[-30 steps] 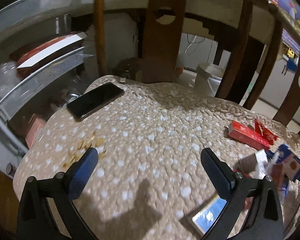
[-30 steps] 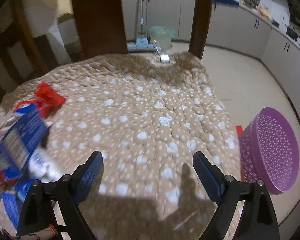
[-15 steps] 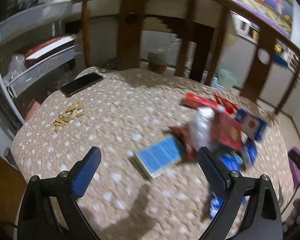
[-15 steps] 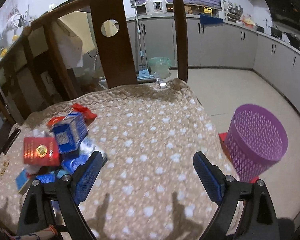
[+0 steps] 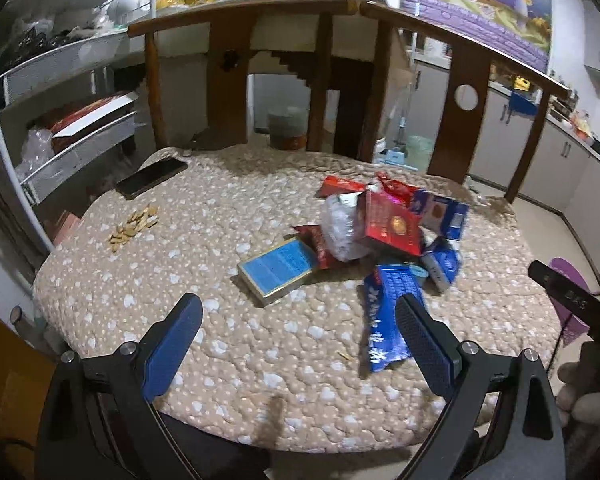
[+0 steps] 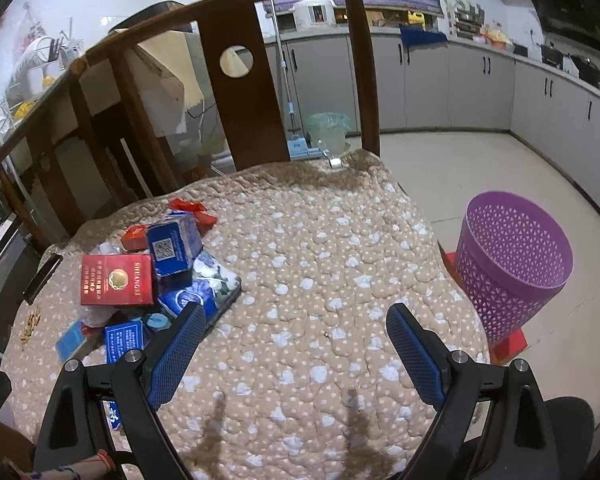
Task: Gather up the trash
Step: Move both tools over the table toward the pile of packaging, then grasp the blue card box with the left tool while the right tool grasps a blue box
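**Both tools apart over padded bench, trash pile untouched**

Left tool (image 5: 298, 322) fingers spread wide, nothing between them, above near edge of the bench (image 5: 204, 344). Right tool (image 6: 292, 332) also spread, empty; in the left wrist view only its black body shows, cut off at 3 o'clock.

Trash pile (image 5: 380, 232) sits at about 1 o'clock from the left tool, on the quilted dotted cover. Pile is overlapped, lower items hard to separate. Red box (image 6: 118, 280) on top reads "SIHANGXI" with a gold seal; smaller print unreadable. Blue box (image 6: 175, 245) leaning on it shows a QR code. Blue wrapper (image 5: 384, 320) at pile's near side carries white characters, partly hidden behind the left tool's right finger. Flat blue-faced box (image 5: 276, 270) lies apart at pile's 8 o'clock; text too small. Crumpled clear plastic (image 5: 340, 228) in the middle, red wrappers (image 5: 340, 186) at the far side.

Seed husks (image 5: 134, 226) scattered at 10 o'clock, dark phone (image 5: 152, 178) beyond them near the bench's far-left edge.

Purple basket (image 6: 512, 268) stands on the floor at 2 o'clock from the right tool, off the bench edge, on something red, mostly hidden. Bench surface between right tool and that edge is bare. Wooden chair backs (image 6: 240, 92) ring the far side at 12 o'clock.
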{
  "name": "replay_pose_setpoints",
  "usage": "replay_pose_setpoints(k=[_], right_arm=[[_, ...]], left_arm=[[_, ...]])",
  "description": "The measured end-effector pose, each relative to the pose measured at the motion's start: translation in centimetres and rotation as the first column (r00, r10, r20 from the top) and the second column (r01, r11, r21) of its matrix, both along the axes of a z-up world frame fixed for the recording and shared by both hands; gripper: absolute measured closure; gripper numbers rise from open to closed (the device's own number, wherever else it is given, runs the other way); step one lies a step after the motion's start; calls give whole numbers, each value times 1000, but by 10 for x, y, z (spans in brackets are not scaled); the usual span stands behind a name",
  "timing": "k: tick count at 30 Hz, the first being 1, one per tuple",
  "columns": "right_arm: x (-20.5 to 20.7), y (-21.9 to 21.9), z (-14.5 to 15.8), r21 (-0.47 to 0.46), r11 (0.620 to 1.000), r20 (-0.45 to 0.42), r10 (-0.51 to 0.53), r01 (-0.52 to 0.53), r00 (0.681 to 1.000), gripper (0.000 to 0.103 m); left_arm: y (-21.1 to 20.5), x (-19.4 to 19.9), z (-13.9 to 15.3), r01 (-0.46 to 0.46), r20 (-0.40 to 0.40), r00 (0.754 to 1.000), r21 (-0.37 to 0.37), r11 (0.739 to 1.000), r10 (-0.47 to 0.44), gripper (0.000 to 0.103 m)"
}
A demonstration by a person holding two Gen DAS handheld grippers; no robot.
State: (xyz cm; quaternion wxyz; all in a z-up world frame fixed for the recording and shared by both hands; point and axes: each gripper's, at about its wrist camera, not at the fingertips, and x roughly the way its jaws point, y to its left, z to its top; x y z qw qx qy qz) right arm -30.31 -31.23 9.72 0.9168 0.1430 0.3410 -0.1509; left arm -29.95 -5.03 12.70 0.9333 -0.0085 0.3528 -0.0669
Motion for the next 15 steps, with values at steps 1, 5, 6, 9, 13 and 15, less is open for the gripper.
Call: replay_pose_setpoints(k=[1,5,6,9,13,15], right_arm=[[-1,1,2,-9,1000,4,0,0,1000,9],[-6,2,5,-30,999,16,-11,12,1000,9],[-7,1,4,-30,999,17,-16,16,1000,9],[-9,-2,1,-19,999,14,-26,27,1000,9],[-10,-5,-3,-11,1000,6,-28,28,1000,9],[-10,-6,-5,-8,1000,3,-22,22,1000,9]], left_arm=[[-3,-2,1,16,2,1000,-2,1000,-16,6],[-19,-17,3,109,30,994,9,994,-109,6],[-24,-20,3,144,34,989,7,990,-144,6],[-33,-23,0,234,14,972,-13,972,-234,6],[-40,-19,-6,252,-9,968,5,968,-252,6],[-37,-14,-5,230,-5,973,19,973,-230,6]])
